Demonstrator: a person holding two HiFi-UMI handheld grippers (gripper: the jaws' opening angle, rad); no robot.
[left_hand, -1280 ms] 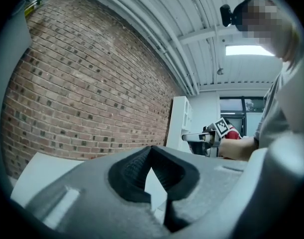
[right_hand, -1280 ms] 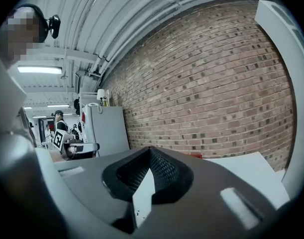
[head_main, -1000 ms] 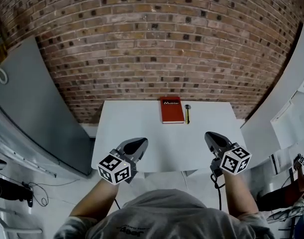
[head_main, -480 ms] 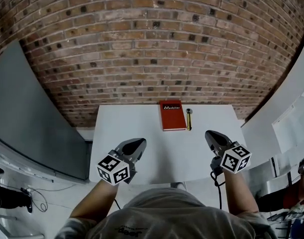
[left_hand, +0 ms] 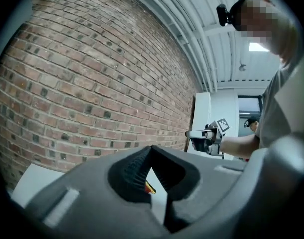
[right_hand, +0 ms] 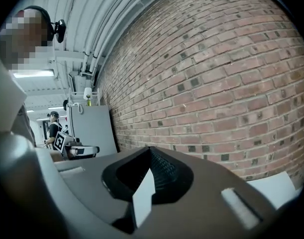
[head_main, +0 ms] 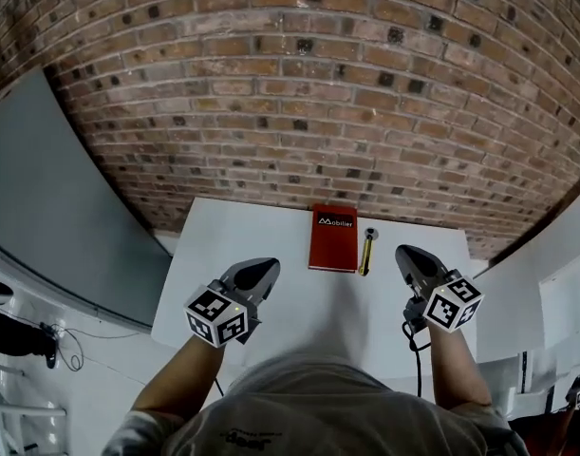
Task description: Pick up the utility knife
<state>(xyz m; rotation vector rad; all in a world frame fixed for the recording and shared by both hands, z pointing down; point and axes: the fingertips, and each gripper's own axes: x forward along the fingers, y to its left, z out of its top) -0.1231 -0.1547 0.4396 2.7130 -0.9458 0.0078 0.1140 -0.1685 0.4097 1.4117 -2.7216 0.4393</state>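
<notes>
The slim yellow-and-black utility knife lies on the white rectangular table, lengthwise toward the red-brown brick wall and just right of a red hardcover book. It lies between the two tools but far closer to the right gripper, a little to that gripper's left and apart from it. The left gripper is on the other side of the book, well away from the knife.

Compared with a second ago, both grippers have come forward from the table's near edge to hang over its top, and the knife, which was well ahead of them, is now almost level with the right tool's tip.

Both bare forearms reach up from the bottom of the head view, side by side, with the tools pointing roughly level at the wall. Each gripper view shows its jaws pressed together with nothing pinched. A red-and-yellow sliver shows through the left jaws' gap — possibly the book and knife, though too small to be sure.
</notes>
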